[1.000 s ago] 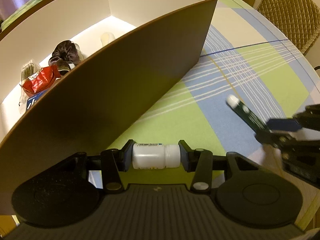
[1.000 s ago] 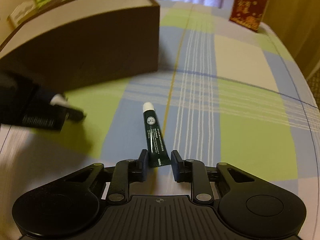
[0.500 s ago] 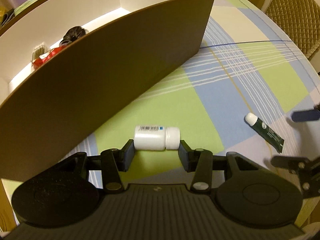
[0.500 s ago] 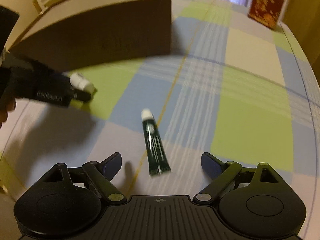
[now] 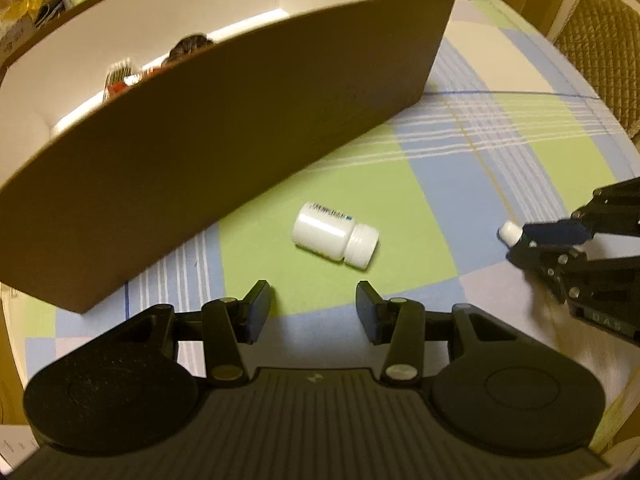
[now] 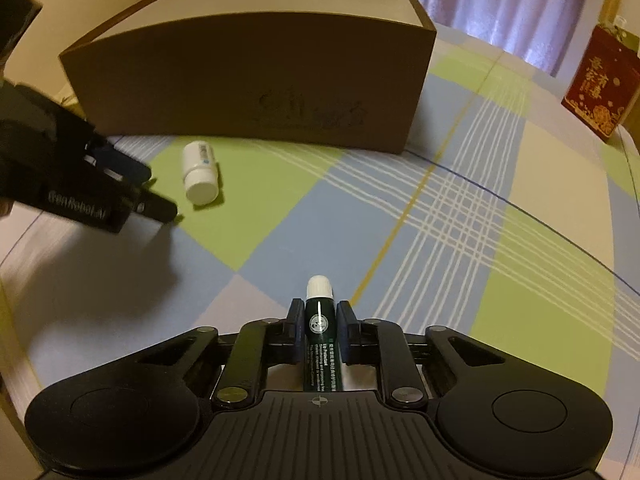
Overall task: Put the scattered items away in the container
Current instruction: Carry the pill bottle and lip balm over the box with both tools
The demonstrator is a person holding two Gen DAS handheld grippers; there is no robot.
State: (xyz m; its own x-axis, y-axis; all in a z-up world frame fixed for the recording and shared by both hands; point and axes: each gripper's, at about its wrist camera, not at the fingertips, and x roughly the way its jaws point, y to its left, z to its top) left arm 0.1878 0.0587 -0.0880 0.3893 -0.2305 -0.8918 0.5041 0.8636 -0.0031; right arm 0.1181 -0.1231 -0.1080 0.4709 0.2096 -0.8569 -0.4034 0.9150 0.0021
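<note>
Right hand-held gripper [image 6: 319, 330] clamped on slim dark-green tube [image 6: 321, 344]; left hand-held gripper [image 5: 313, 306] agape before smooth white plastic bottle [image 5: 335, 234].

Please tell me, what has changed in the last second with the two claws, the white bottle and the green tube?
The left claw let go of the white bottle, which now lies on its side on the tablecloth ahead of the open fingers. The right claw released the green tube half a second ago, then closed on it again, deeper along its body. The brown box stayed in place.
</note>
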